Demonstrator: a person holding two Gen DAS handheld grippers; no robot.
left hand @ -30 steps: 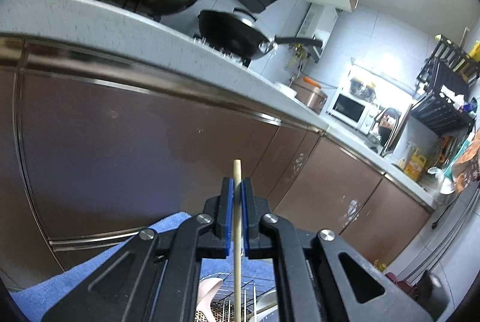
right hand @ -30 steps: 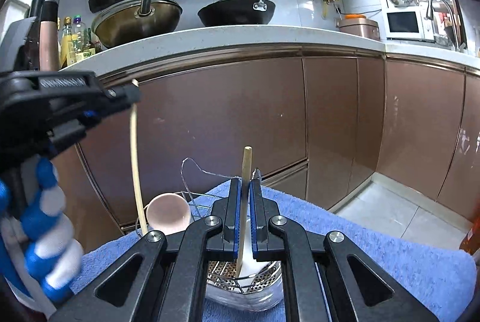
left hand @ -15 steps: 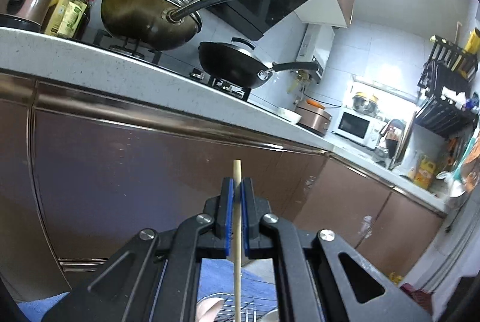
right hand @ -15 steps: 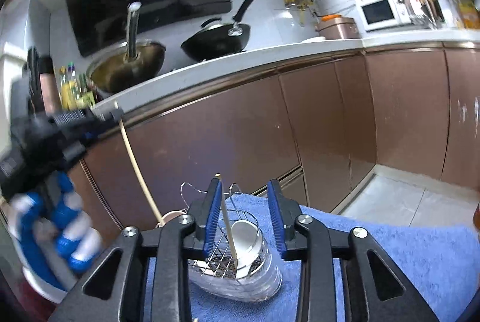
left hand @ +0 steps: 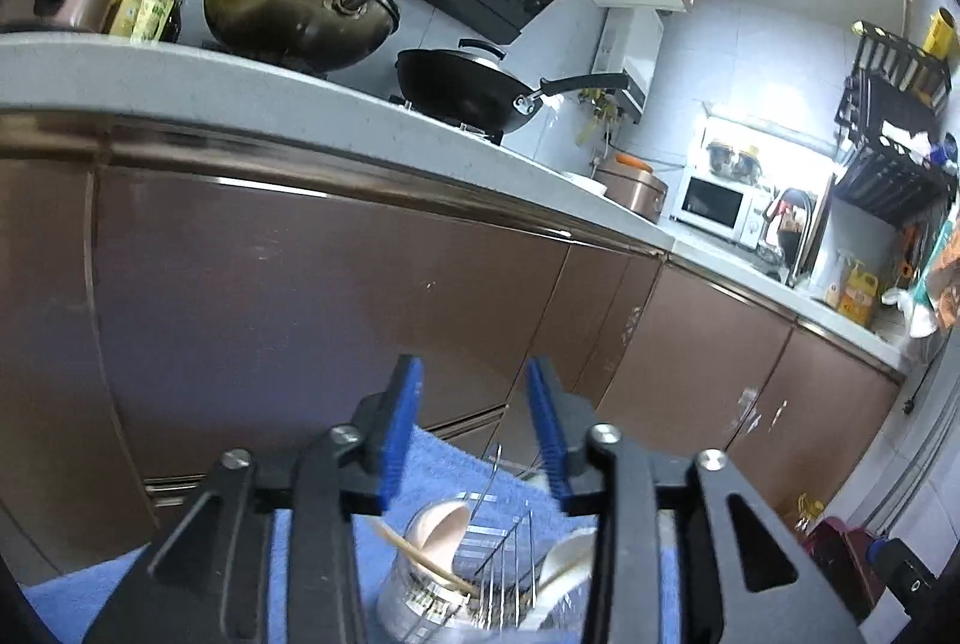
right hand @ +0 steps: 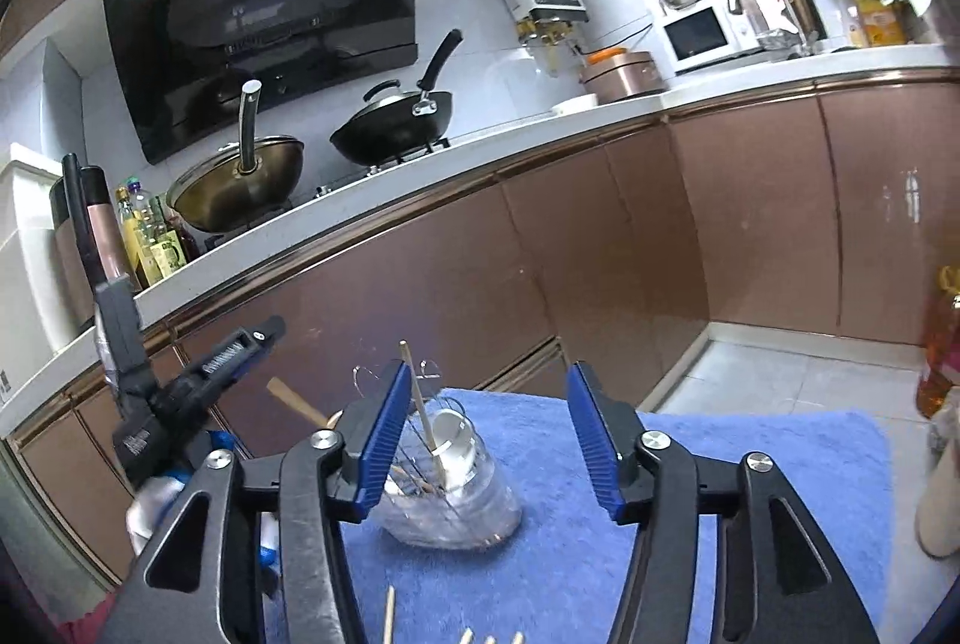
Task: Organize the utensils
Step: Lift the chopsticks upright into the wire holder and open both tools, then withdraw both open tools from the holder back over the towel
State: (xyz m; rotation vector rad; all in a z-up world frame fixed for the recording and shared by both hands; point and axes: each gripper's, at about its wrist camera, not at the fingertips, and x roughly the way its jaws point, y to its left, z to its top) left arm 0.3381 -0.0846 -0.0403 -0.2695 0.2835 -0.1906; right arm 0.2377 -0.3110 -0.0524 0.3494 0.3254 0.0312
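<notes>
A clear utensil holder with a wire rack stands on the blue towel. It holds white spoons and wooden chopsticks. My right gripper is open and empty, just above and in front of the holder. My left gripper is open and empty above the holder, where a chopstick and a pink spoon lie. The left gripper also shows at the left of the right wrist view. Several chopstick ends lie on the towel at the bottom edge.
Brown kitchen cabinets stand behind the towel under a white counter with a pan and a wok. Tiled floor lies to the right. A bottle stands at the right edge.
Both grippers have opened and let go of their chopsticks, which now rest in the holder. Both grippers have pulled up and back from it.
</notes>
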